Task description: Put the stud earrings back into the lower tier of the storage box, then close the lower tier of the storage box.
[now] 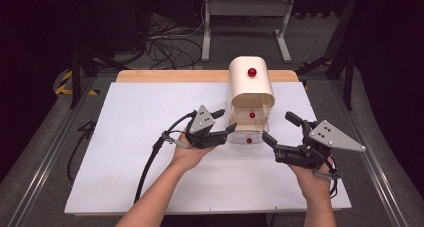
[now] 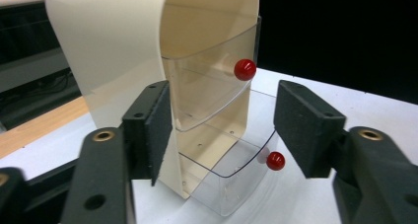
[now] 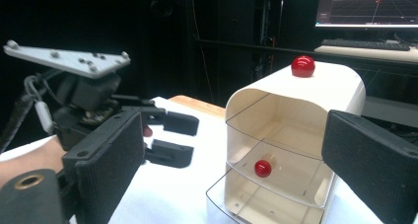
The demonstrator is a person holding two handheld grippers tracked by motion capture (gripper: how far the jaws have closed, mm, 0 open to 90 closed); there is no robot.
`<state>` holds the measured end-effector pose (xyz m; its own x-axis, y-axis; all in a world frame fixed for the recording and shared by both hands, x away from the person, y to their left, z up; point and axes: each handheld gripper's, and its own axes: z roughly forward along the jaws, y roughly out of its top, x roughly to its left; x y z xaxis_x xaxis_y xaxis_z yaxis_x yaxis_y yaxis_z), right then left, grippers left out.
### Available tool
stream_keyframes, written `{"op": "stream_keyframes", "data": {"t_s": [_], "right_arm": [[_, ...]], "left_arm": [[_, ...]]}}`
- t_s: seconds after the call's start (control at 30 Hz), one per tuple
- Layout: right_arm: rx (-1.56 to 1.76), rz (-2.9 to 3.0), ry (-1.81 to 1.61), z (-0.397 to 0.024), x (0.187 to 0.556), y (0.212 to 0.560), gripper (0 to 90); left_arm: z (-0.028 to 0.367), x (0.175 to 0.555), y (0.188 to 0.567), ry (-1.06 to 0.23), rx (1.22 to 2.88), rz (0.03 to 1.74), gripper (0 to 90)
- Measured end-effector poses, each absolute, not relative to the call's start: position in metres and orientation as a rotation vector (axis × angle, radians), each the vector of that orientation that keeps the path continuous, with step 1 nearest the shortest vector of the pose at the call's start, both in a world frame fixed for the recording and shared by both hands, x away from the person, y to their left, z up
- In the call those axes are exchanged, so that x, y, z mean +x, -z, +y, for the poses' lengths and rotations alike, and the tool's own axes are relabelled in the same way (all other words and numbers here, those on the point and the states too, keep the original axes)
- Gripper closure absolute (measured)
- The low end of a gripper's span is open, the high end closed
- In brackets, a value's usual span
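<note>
Toward the middle of the white table top (image 1: 130, 177), slightly left of centre, the left gripper (image 1: 226, 121) is held with its jaws spread and nothing pinched between them; in the left gripper view the pads (image 2: 158, 130) stand just apart from the lower drawer's red knob (image 2: 275, 161). Immediately to its right, near the far edge of the table, the cream plastic mini drawer cabinet with clear drawers (image 1: 251, 89) is seen, a red ball knob (image 1: 252, 72) on its top. The lower clear drawer (image 1: 248, 137) is pulled partly out toward the near edge, while the upper clear drawer (image 1: 252, 114) sits pushed in. Farther right, the right gripper (image 1: 280, 129) is held with its jaws spread, empty, near the cabinet but clear of it. The drawer opening is judged largely done; the upper drawer is judged untouched so far.
</note>
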<state>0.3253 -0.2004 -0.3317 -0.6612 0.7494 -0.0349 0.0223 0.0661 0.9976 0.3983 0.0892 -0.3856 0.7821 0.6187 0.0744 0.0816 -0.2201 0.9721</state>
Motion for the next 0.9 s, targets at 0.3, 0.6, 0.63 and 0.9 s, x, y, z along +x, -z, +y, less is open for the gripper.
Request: {"op": "stream_keyframes", "data": {"t_s": [0.3,0.6,0.63,0.9], "right_arm": [[0.769,1.795,-1.631,-0.196,0.328,0.334,9.7],[0.805,1.785,-1.624,-0.194,0.330,0.337,10.3],[0.807,1.786,-1.618,-0.195,0.331,0.338,10.6],[0.818,1.783,-1.608,-0.193,0.333,0.341,23.0]], "left_arm": [[0.114,0.378,0.371,-0.562,1.708,0.533,31.6],[0.139,0.369,0.360,-0.568,1.680,0.549,27.0],[0.142,0.367,0.359,-0.578,1.681,0.547,26.9],[0.155,0.360,0.354,-0.591,1.659,0.551,25.6]]}}
